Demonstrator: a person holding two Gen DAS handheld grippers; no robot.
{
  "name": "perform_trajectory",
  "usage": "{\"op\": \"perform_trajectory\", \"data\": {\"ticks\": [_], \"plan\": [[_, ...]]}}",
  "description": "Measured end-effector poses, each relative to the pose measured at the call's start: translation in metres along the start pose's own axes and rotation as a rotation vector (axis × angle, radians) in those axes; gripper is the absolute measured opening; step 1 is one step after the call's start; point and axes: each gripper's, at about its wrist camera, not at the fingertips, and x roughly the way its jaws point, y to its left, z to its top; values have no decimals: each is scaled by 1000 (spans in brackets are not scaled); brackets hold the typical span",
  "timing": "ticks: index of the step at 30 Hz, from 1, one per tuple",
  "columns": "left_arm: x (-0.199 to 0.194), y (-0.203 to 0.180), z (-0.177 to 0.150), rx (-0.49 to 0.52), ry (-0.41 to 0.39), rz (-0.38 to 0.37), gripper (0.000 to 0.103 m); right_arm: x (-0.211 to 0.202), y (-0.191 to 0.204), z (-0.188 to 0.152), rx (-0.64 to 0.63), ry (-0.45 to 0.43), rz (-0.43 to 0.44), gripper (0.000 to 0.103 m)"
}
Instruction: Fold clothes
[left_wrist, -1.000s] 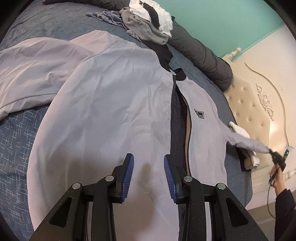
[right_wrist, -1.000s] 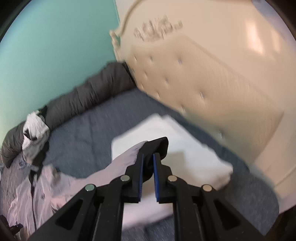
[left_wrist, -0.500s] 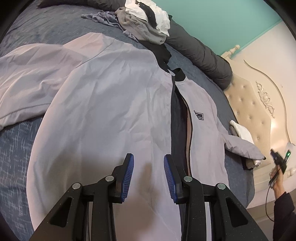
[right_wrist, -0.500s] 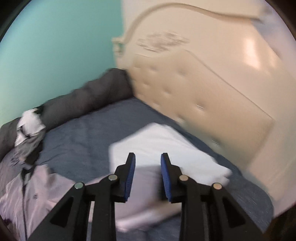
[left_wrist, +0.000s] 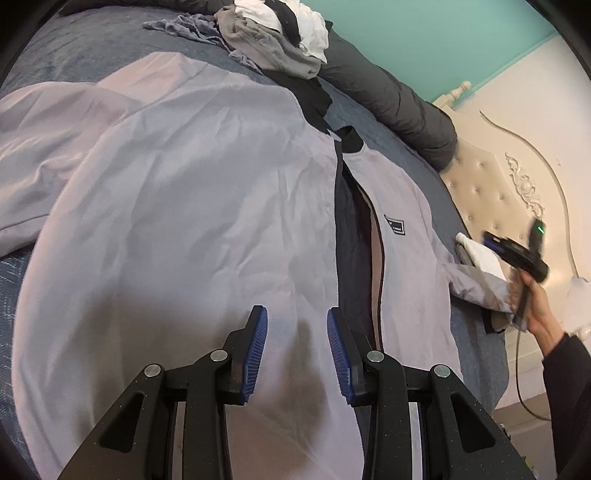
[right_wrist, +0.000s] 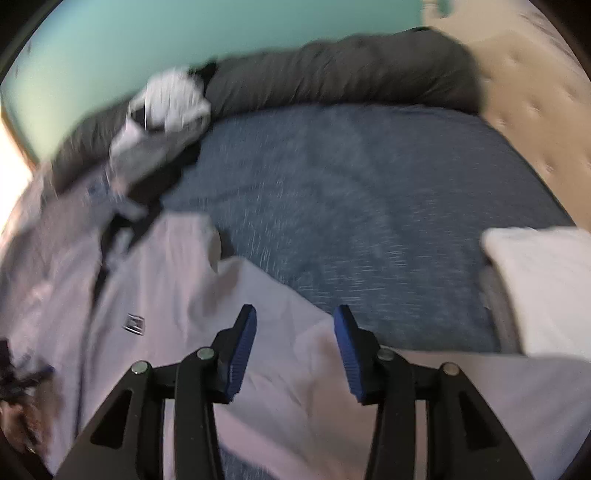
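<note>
Jacket (left_wrist: 207, 206), pale grey, spread front-up across a bed (left_wrist: 62, 55) covered in a dark blue mottled blanket, zip open down the middle with dark lining showing, black collar (left_wrist: 349, 138) toward the far edge, small dark logo patch (left_wrist: 394, 224) on one chest panel. One sleeve (left_wrist: 48, 147) sprawled and creased toward the bed's left side; other sleeve (left_wrist: 476, 286) stretched toward the bed's right edge, lying beside a folded white cloth (left_wrist: 484, 254) near the headboard. Heap of grey, white and black clothes (left_wrist: 280, 33) piled at the far edge, resting against a long dark grey bolster (left_wrist: 391, 96) along a teal wall (left_wrist: 443, 40). Cream tufted headboard (left_wrist: 491, 192) with carved scrollwork at the bed's right end. Left hand-held gripper (left_wrist: 295, 350) hovering over the jacket's lower front, blue-padded jaws spread wide, nothing between them. Right hand-held gripper (right_wrist: 294, 347) likewise wide apart and empty, poised over the sleeve near the bed's right edge; seen in the left view gripped in the right hand (left_wrist: 535, 302), dark cuff at the wrist, a cable trailing below. Right view heavily blurred: blue blanket (right_wrist: 369, 192), bolster and white cloth recognisable, finer detail not readable.
</note>
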Motion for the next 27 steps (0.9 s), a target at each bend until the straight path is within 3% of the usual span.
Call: {"op": "perform_trajectory", "data": {"ticks": [7,12,14,16,19,27], "plan": [[4,4,1,-5,7,-18,37,72,-1,14,-13,169,-9,48],[2,7,5,-10,-5,-16,37,89,-1,17,-35,190,12,48],[3,10,5,-14,-3,-12,37,92,-1,14,-43,199,28,33],[4,11,5,-18,1,-10,37,92,-1,11,-58,201,44,11],[6,14,4,-22,6,-5,37,85,-5,8,-51,176,59,4],[7,13,4,-16,8,-4,37,55,-29,-2,87,85,20,3]]}}
